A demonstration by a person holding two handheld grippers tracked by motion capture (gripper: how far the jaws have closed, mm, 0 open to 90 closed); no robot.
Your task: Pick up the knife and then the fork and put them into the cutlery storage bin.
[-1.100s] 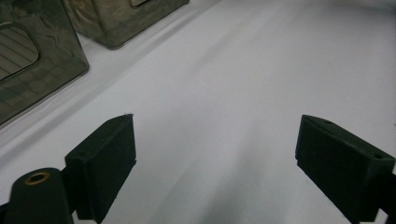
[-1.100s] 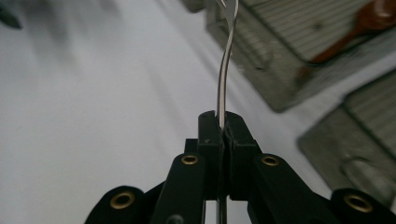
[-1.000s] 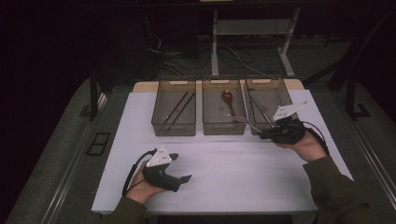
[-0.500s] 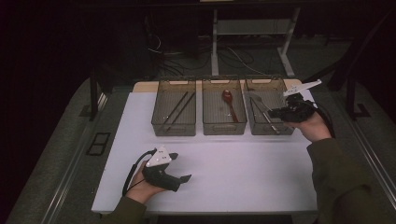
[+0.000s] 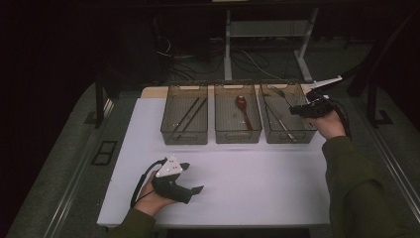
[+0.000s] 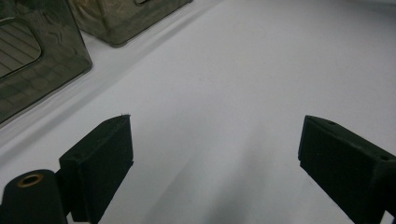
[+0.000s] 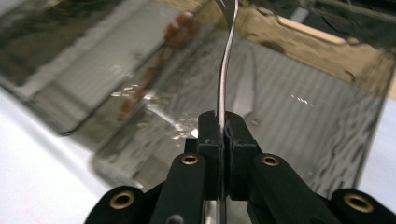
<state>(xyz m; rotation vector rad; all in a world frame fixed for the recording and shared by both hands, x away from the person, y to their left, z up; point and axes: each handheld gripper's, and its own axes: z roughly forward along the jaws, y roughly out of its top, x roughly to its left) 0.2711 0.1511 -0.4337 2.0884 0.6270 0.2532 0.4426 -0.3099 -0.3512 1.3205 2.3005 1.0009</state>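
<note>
Here the right tongs [image 7: 222,130] are pinching a thin metal spoon [image 7: 223,70] by its handle, holding it up over the right bin [image 5: 287,130]. The left tongs [image 6: 215,163] are spread wide with nothing between them, low over the white counter [image 5: 257,178].

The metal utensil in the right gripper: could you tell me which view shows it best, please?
The right gripper view: the metal utensil rises edge-on from the shut jaws, large and sharp. The high view shows it small over the right bin.
</note>
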